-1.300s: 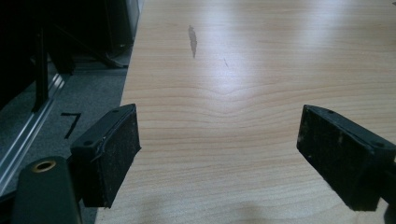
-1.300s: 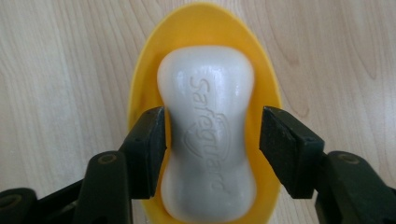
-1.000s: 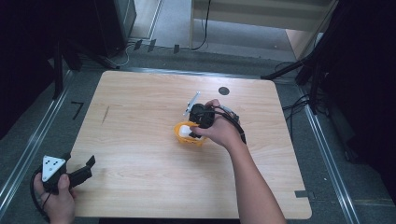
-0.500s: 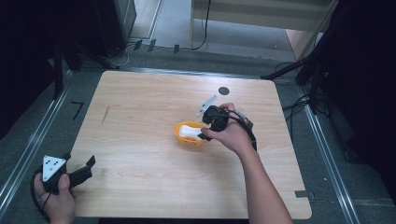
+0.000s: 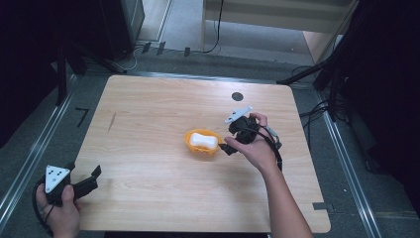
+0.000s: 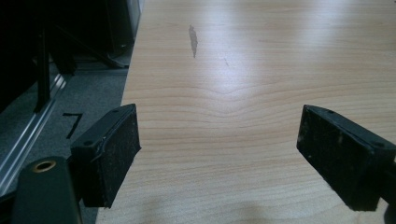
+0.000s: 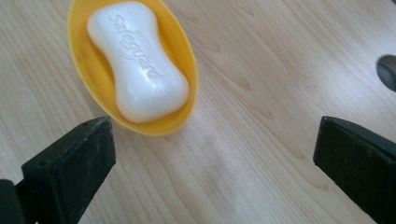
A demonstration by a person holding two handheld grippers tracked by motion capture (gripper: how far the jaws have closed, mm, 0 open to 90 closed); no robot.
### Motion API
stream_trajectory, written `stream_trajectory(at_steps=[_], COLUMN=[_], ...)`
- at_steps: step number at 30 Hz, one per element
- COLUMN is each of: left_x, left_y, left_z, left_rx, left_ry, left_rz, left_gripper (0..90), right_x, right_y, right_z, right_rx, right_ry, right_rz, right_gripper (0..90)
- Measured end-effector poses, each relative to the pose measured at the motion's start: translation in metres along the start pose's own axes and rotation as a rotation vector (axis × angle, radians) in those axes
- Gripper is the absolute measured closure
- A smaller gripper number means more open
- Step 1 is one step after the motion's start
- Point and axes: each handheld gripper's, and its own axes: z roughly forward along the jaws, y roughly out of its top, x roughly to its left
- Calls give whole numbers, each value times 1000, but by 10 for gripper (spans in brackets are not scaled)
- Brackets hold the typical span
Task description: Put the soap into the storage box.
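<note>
**Bench stock, largest first**

We list: wooden bench [image 5: 148, 148]; left tool [image 5: 86, 181], jaws wide apart, gripping nothing; right tool [image 5: 225, 144], jaws just opened wide, nothing between them; yellow dish [image 5: 190, 141] just beyond its tips; white soap bar [image 5: 204, 141] lying in that dish.

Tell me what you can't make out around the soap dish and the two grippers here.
- Soap dish, right gripper view: far end cut off by the top edge.
- Dish floor: hidden under the soap in both views.
- Dark round mark, right gripper view: cut by the right edge.
- Left gripper, high view: hand cut off by the bottom edge.
- Right gripper, high view: jaws too small to judge.
</note>
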Motion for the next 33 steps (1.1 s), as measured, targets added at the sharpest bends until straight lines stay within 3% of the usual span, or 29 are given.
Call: stream_trajectory(at_steps=[1, 7, 18, 23, 33], left_x=[0, 0, 0, -1, -1], left_y=[0, 0, 0, 0, 0], left_z=[0, 0, 0, 0, 0], left_rx=[0, 1, -1, 1, -1], left_ry=[1, 1, 3, 5, 8], left_rz=[1, 2, 1, 5, 0], left_gripper=[136, 136, 136, 136, 136], right_x=[0, 0, 2, 5, 9], right_y=[-6, -25, -60, -77, -104], right_z=[-2, -7, -13, -19, -27], right_rx=[-11, -32, -54, -80, -105], right_ry=[-7, 9, -7, -44, -56], right_rz=[30, 82, 142, 166, 194], right_gripper=[0, 0, 0, 0, 0])
